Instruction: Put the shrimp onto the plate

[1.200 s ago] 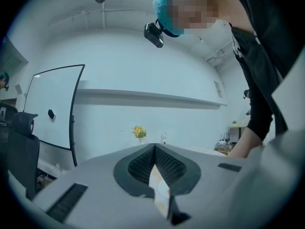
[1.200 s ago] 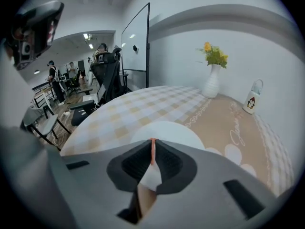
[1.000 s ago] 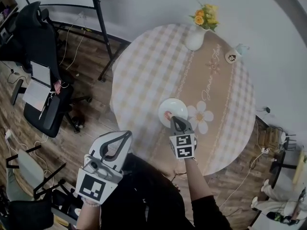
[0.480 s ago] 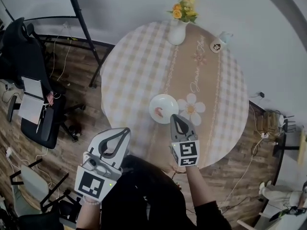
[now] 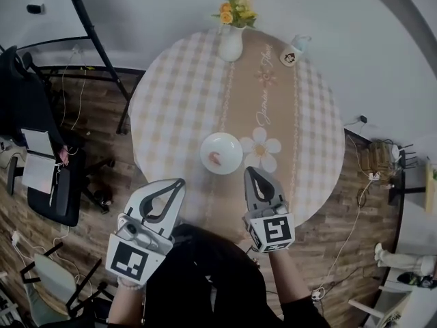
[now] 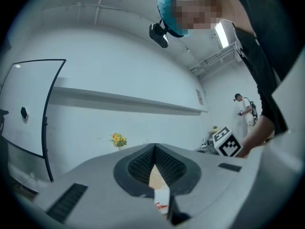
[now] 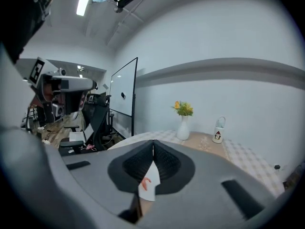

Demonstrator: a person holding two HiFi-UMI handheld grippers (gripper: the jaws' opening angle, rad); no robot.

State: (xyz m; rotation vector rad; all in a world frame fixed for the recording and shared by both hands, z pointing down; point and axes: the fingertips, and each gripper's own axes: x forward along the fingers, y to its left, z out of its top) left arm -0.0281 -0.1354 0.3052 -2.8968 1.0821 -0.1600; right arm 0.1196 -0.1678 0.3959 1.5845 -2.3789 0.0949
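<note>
L tool (image 5: 176, 186) is hanging shut, empty, off the worktop (image 5: 307, 135) edge. The shrimp (image 5: 216, 159) is lying on the white plate (image 5: 229, 145), mid-worktop. R tool (image 5: 251, 173), shut w/ nothing in it, is hovering near the plate; a careless swing could knock it.

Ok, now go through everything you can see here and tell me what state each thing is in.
Shrimp: lying on the plate, not gripped.
Plate: flat on the table, holding the shrimp.
Left gripper: jaws shut, empty.
Right gripper: jaws shut, empty, tips near the plate but apart from it.
Vase: upright, with flowers in it.
Mug: upright.
</note>
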